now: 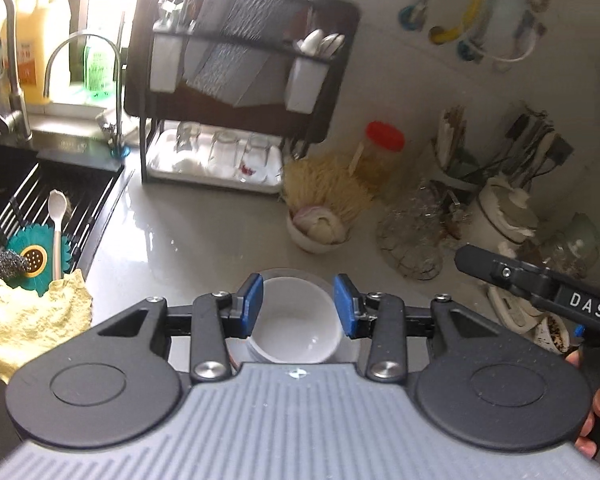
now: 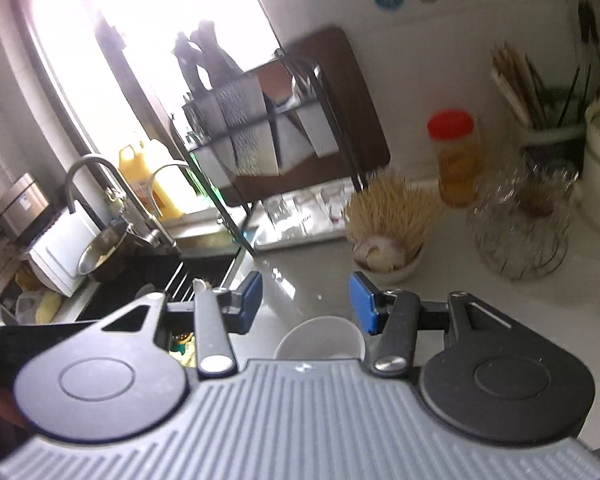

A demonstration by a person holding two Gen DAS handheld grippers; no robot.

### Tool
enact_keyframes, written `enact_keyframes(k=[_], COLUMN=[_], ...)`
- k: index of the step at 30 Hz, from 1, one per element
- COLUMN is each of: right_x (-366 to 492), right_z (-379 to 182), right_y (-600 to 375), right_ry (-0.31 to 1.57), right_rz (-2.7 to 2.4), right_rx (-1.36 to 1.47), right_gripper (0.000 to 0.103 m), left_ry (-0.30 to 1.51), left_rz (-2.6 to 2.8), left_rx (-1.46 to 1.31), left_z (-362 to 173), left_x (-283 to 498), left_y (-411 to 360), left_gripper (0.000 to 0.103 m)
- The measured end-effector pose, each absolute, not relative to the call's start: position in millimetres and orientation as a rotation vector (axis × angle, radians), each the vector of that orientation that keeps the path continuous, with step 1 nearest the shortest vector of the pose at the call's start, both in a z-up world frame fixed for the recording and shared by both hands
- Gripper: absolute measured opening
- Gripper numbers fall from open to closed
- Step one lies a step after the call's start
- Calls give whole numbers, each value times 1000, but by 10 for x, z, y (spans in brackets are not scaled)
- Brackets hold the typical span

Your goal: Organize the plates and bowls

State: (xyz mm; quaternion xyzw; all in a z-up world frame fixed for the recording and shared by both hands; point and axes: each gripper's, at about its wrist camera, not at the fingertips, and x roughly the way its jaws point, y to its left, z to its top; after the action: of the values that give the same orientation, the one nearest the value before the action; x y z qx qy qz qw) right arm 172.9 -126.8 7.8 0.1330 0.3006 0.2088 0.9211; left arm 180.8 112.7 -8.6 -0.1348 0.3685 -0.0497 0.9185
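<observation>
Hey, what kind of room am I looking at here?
Most likely a home kitchen: a sink with a curved faucet under a window, a dish rack with drinking glasses on its tray, and a white bowl on the countertop.

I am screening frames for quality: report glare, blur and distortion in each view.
Left wrist view: window bright but readable, dish rack and wall hooks smeared by motion, white bowl fairly sharp, fisheye bending at the edges. Right wrist view: window blown out to white, jar and rack blurred, rack backlit.
</observation>
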Motion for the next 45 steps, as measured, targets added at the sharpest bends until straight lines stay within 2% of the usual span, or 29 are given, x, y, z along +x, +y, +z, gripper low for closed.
enact_keyframes(k=[10,22,27,28,29,30,35,38,39,40,41,45], right_x=[1034,444,212,179,146,122,24,-1,-5,-10,-18,0], right_z=[306,188,37,7,-21,-45,-56,-42,-41,-35,-31,-38], right_y=[-1464,-1778,-1903,-1927,-1950,-1967,-2036,-2056,-2066,-2080,-2091,-2082], right_ry=[518,506,521,526,528,529,554,549,550,545,536,538], right_rz=[420,373,349,342,338,335,333,333,330,328,320,319], right_rx=[232,212,186,186,188,189,191,180,182,188,191,186], right_gripper=[52,52,52,53,62,65,66,67,70,81,87,88], left_ry=[674,697,709,710,713,715,704,690,688,688,688,678], left_rz=[-112,-109,-95,-99,-104,-106,-80,-71,-66,-63,-66,-68], left_rx=[-189,-195,-169,-167,-168,-169,-166,-168,-171,-174,-177,-177], left_z=[278,136,78,65,55,42,34,48,50,51,51,55], left_x=[1059,486,316,278,256,230,104,51,42,38,32,-16], left_y=[794,443,327,300,283,262,205,207,207,208,207,179], left_gripper=[45,63,73,75,78,79,91,95,95,96,96,97])
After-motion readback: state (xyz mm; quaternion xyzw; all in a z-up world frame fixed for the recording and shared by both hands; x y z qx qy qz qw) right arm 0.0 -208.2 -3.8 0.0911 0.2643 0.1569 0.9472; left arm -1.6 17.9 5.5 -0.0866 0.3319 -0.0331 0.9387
